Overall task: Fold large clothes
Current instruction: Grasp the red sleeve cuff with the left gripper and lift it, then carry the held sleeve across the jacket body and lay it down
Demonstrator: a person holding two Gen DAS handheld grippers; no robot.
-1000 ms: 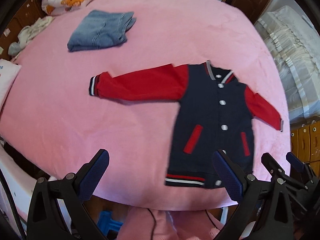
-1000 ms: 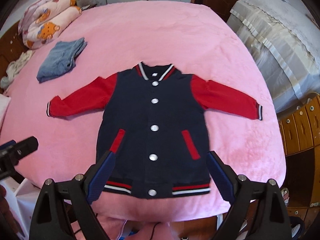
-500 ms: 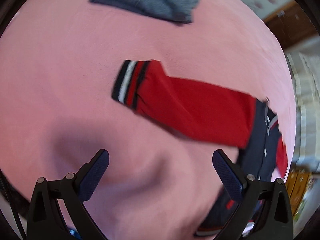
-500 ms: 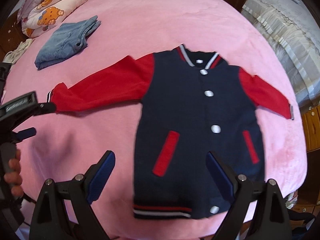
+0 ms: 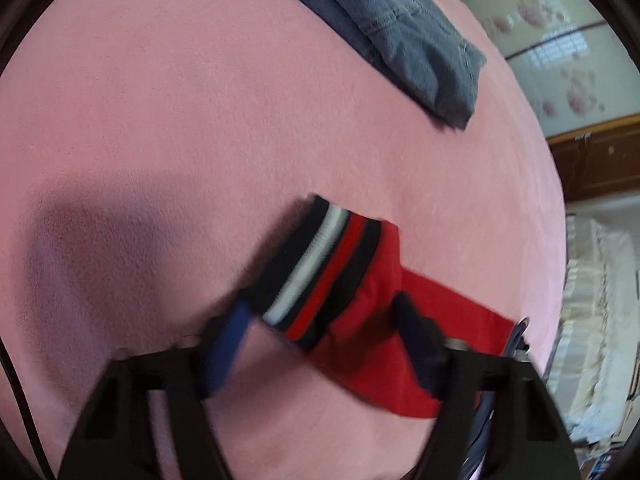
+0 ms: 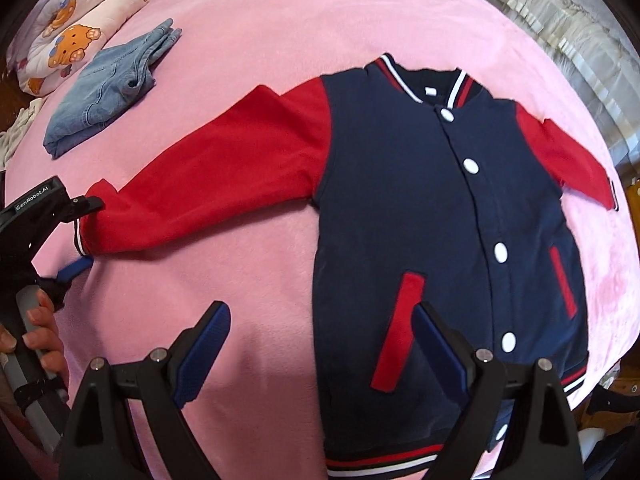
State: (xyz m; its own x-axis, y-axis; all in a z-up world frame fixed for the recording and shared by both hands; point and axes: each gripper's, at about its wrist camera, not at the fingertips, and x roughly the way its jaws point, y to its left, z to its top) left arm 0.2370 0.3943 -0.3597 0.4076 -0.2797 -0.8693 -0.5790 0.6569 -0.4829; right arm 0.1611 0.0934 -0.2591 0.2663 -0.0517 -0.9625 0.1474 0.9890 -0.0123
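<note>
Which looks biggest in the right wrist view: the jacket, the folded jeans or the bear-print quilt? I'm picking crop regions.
1. jacket, by far the largest, spread flat across the pink bed.
2. folded jeans.
3. bear-print quilt, though the picture's edge cuts it off and it lies farthest away, so its rank against the jeans is unsure.

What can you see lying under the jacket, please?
Only the pink blanket shows around the jacket; whatever lies directly beneath it is covered.

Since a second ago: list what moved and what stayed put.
The left gripper came down from the bed's edge to the striped cuff, jaws closing around it. The right gripper dropped closer over the jacket. The folded jeans and jacket stayed flat.
</note>
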